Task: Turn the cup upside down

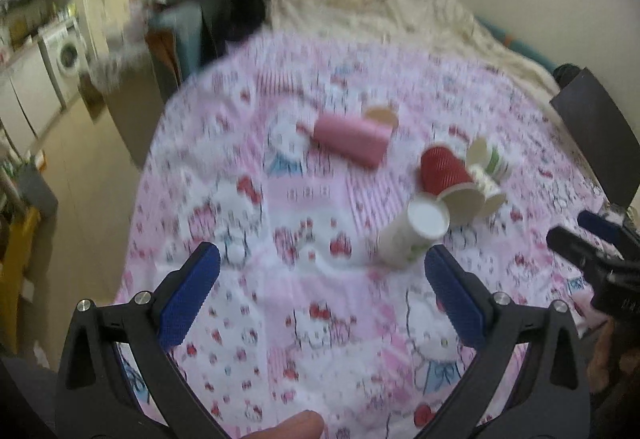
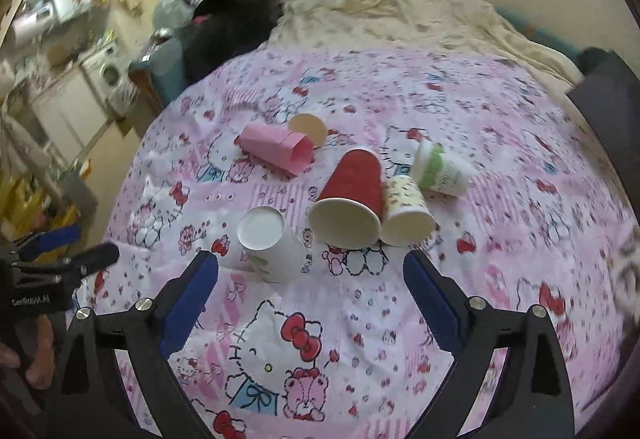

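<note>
Several paper cups are on a pink Hello Kitty bedsheet (image 2: 320,339). A white cup (image 2: 270,245) stands upside down, base up; it also shows in the left wrist view (image 1: 412,235). A red cup (image 2: 352,195) lies on its side, mouth toward me, also seen in the left wrist view (image 1: 446,175). A patterned cup (image 2: 406,207) lies beside it, and a green-banded cup (image 2: 440,169) behind. A pink cup (image 2: 276,149) lies further back. My right gripper (image 2: 310,279) is open and empty just before the cups. My left gripper (image 1: 322,275) is open and empty left of the white cup.
A tan cup (image 2: 308,129) sits behind the pink one. A cream blanket (image 2: 420,19) is bunched at the far end of the bed. A dark object (image 2: 608,91) is at the right edge. The bed's left edge drops to the floor near a washing machine (image 2: 110,75).
</note>
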A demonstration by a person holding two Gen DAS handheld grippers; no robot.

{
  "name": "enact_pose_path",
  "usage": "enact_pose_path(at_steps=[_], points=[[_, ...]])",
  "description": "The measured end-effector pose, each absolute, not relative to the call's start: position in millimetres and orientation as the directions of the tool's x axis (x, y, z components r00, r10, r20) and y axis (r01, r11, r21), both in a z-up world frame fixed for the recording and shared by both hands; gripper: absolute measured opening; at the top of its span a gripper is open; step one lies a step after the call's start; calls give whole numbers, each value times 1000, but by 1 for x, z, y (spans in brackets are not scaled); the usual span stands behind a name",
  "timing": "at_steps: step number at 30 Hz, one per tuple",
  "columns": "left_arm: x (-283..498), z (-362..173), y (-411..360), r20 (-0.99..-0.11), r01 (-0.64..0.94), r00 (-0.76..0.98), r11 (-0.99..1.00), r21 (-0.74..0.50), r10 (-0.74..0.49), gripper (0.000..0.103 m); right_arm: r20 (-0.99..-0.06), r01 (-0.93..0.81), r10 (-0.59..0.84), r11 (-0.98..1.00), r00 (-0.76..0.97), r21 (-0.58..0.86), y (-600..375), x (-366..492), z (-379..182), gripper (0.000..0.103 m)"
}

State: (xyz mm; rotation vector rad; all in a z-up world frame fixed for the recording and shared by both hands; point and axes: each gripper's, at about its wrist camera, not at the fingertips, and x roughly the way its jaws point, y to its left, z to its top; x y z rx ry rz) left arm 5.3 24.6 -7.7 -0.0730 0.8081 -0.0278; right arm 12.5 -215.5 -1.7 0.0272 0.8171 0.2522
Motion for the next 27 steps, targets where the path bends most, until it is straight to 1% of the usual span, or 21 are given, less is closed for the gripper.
enact_pose_path(at_steps=[3,7,9,13,16,21,24,27], points=[[0,0,21,-668,12,742,998,-59,-48,101,-691,-189,216,975,690,116,-220,3,-1,96],[-1,0,17,-646,8,763,999,-31,-26,101,-651,-158,192,981,734,111,-225,-5,-5,96],[-1,-1,16,-646,-1,763,999,-33,-20,101,-650,-144,176,984,739,104,-224,-5,-8,97],[-1,-4,14,-651,-9,759,1000,-24,-8,102,-650,-141,178,984,739,108,-225,-3,-12,100],[-5,-6,12,-655,-12,756,1000,-20,-4,103,-657,-147,192,981,729,124,-223,0,-16,100],[-5,-7,12,-655,-14,755,1000,-26,-7,103,-644,-146,164,986,747,82,-215,-1,-15,101],[-5,-8,13,-660,-21,751,999,-30,-4,103,-633,-148,163,986,757,76,-213,-3,-14,103],[-6,-8,14,-663,-18,749,999,-39,-12,103,-630,-148,159,986,760,71,-213,-4,-13,103]])
